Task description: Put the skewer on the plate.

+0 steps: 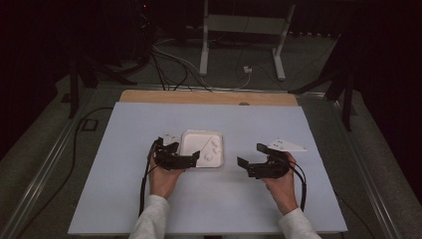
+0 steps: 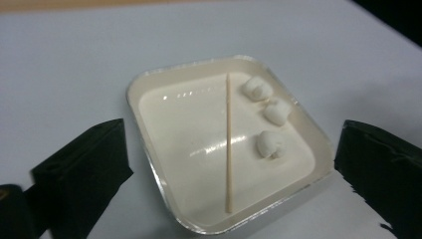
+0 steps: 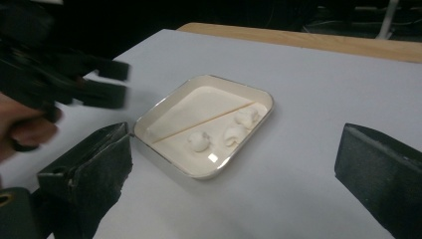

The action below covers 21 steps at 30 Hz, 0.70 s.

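High view: above the person's side, looking forward and down over the whole table [image 1: 124, 199].
Left gripper view: close over the tray [image 2: 149, 84], tilted steeply down.
Right gripper view: lower, farther, looking across, probably from the tray's right.
Shared: the tray [image 3: 149, 117].

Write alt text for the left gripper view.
A shallow white tray sits on a pale blue table, holding a thin wooden skewer and three small white marshmallow-like pieces beside it. The left gripper hangs over it, black jaws wide apart and empty.
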Each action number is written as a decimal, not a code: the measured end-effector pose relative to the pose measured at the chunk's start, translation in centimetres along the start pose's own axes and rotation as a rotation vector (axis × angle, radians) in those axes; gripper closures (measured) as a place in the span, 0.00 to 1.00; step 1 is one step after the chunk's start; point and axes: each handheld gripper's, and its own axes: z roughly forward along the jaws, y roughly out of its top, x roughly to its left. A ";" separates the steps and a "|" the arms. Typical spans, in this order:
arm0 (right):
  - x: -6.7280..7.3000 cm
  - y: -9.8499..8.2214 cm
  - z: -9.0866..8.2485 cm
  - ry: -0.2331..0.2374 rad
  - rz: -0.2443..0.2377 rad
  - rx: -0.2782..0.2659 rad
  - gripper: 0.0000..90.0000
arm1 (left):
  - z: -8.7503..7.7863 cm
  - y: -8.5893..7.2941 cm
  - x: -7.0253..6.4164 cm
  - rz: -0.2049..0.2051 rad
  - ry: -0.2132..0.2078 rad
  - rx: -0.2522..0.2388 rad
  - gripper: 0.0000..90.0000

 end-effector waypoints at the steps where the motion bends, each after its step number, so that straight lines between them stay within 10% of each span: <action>1: 0.0 -0.1 -0.1 -0.004 -0.008 -0.002 0.02 | -0.7 0.0 0.1 0.012 0.001 -0.020 0.01; 8: -0.5 -0.7 -1.5 -0.040 -0.042 -0.010 0.01 | -5.2 -0.7 1.3 0.043 -0.032 -0.164 0.01; 21: -1.9 -3.7 -5.6 -0.107 -0.066 -0.078 0.01 | -9.8 -4.3 3.2 0.133 0.000 -0.232 0.01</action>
